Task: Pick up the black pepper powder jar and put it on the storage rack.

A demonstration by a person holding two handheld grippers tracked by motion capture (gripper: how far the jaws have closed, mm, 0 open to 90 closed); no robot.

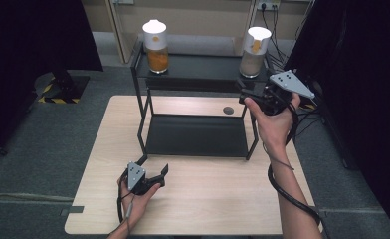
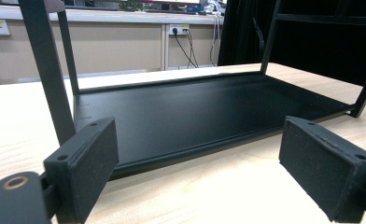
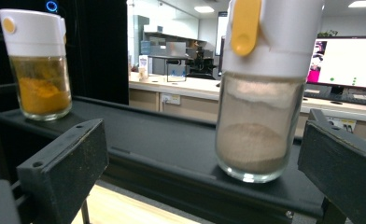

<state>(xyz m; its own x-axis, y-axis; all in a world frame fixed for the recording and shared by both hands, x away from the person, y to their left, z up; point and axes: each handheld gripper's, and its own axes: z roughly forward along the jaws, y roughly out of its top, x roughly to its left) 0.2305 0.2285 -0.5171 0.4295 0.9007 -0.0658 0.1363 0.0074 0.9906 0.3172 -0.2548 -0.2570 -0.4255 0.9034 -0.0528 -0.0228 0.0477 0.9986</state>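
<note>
I see a pale wooden worktop [image 1: 193, 199] standing on grey carpet [image 1: 44, 144]. Dark curtains [image 1: 29, 35] hang left and right, a beige wall [image 1: 203, 20] with sockets [image 1: 268, 6] runs along the far side, and ceiling lights [image 3: 207, 9] glow over distant desks.

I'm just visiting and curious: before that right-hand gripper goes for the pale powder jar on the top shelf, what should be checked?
1. Right gripper jaws open: ok.
2. Pale powder jar lined up between the jaws: ok.
3. Jar upright, lid on: ok.
4. Pads already touching the jar: not ok, still apart.
5. Orange powder jar clear of the path: ok.
6. Left gripper out of the way, open, low by the rack: ok.
</note>
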